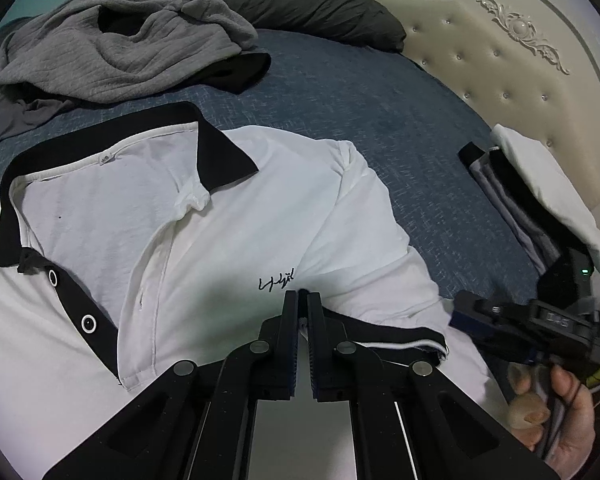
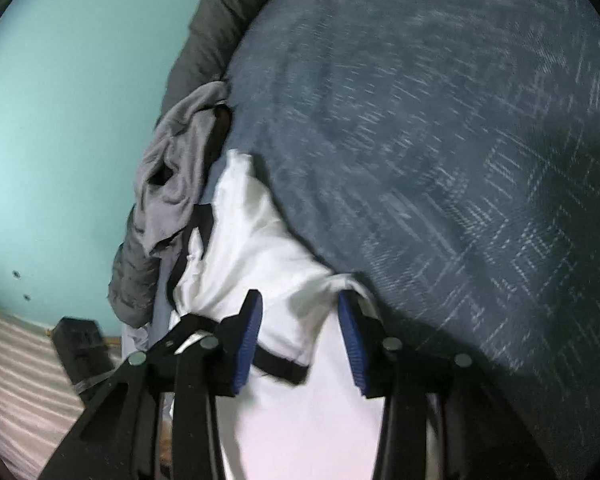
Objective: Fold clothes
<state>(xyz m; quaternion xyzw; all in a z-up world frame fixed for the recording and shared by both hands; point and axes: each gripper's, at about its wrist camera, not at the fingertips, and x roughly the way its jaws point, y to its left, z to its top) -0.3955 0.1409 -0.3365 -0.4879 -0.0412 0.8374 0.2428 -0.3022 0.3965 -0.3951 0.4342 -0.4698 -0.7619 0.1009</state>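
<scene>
The left gripper (image 1: 302, 292), jaws pinched together on the cloth, sits below the black collar of the white cotton polo shirt (image 1: 220, 216) spread on the blue woven bedspread (image 1: 380, 120). The right gripper (image 2: 300, 308), jaws apart, straddles the shirt's black-trimmed sleeve (image 2: 284, 364).

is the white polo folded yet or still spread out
Mostly spread: the white polo lies collar-up on the bed, only its sleeve turned in.

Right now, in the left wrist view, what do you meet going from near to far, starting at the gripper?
Left gripper → white polo shirt → blue bedspread → dark pillow
</scene>
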